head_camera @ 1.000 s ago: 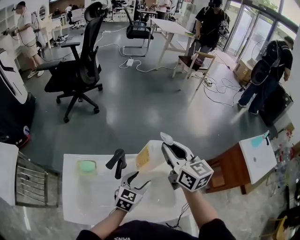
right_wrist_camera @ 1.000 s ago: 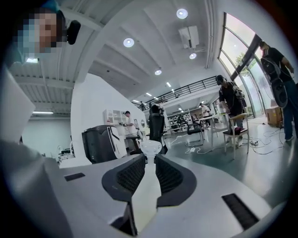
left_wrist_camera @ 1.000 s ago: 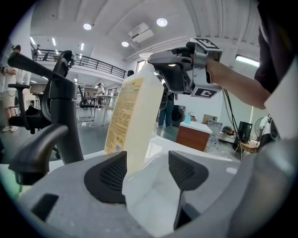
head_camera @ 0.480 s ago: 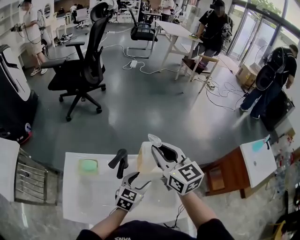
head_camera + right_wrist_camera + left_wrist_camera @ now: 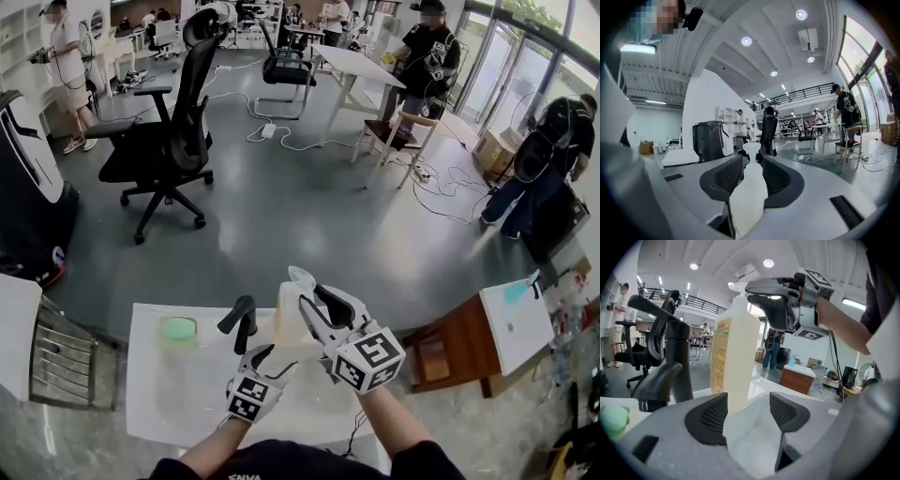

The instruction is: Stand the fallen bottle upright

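– Head view first. Where is the task object?
– Pale yellow translucent plastic bottle with a white spray top (image 5: 286, 323). It is upright on the white rectangular table (image 5: 159, 403), toward the far edge, base flat on the tabletop. The left gripper view shows a printed yellow label down one side.

– And the right gripper (image 5: 311, 298)?
– It comes in from the near side, up at the bottle's top. In the right gripper view the neck and white cap stand between the two black ribbed pads, with a slim gap on either side. The jaws have just been opening. The pads are around the neck, not pressing on it.

– And the left gripper (image 5: 270, 361)?
– Low, close over the table, aimed at the bottle's lower body. In the left gripper view the jaws are moderately apart with only bare tabletop between them. The bottle rises just beyond the left pad. Contact there is not clear.

– Anything else on the table?
– A black upright object with an angled, handle-like top (image 5: 240, 323) stands just left of the bottle, not touching it. A pale green rounded block (image 5: 175, 330) lies further left, near the far edge.

– And past the table?
– Grey floor. Black office chair on castors (image 5: 164, 141) at far left. Brown wooden cabinet (image 5: 448, 349) just right of the table. White cables trail across the floor and several people stand well off.
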A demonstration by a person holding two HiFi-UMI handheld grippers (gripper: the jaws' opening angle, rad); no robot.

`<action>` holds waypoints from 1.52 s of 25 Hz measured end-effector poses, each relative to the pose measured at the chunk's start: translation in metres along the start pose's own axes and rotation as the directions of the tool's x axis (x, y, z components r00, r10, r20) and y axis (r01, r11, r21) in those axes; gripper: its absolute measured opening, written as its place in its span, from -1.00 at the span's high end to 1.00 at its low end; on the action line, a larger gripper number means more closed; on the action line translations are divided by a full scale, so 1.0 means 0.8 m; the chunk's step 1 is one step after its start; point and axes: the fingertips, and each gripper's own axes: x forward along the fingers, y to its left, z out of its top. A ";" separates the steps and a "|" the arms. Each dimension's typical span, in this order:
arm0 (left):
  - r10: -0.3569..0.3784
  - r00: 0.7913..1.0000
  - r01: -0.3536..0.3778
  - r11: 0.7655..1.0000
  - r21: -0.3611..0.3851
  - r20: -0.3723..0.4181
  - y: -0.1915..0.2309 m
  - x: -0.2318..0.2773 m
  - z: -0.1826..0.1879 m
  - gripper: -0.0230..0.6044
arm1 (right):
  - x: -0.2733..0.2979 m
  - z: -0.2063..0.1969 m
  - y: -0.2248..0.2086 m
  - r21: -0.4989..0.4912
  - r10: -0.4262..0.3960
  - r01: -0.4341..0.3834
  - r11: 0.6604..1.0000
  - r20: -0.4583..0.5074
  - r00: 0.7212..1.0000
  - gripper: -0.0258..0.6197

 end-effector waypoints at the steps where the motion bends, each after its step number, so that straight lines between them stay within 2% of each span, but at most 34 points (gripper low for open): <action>1: 0.002 1.000 -0.002 1.000 0.003 0.004 -0.001 -0.004 0.003 0.05 | -0.006 0.000 -0.003 0.012 -0.011 0.011 1.000 0.003 1.000 0.53; 7: 0.003 0.999 -0.004 1.000 0.023 0.035 -0.005 -0.030 0.017 0.05 | -0.050 -0.010 -0.017 0.076 -0.098 0.096 0.992 0.021 0.995 0.54; 15: 0.008 0.995 -0.014 0.998 0.061 0.103 -0.026 -0.074 0.038 0.06 | -0.130 -0.033 -0.017 0.148 -0.226 0.218 0.965 0.043 0.973 0.89; 24: 0.009 0.981 -0.028 0.995 0.100 0.192 -0.083 -0.142 0.058 0.61 | -0.223 -0.074 0.027 0.234 -0.292 0.280 0.931 0.016 0.956 0.91; 27: 0.000 0.980 -0.024 0.993 0.116 0.201 -0.100 -0.160 0.057 0.74 | -0.246 -0.087 0.045 0.245 -0.296 0.287 0.926 0.001 0.955 0.91; 38: 0.012 0.984 -0.035 0.991 0.132 0.175 -0.133 -0.217 0.025 0.83 | -0.312 -0.131 0.103 0.277 -0.307 0.306 0.911 -0.038 0.951 0.92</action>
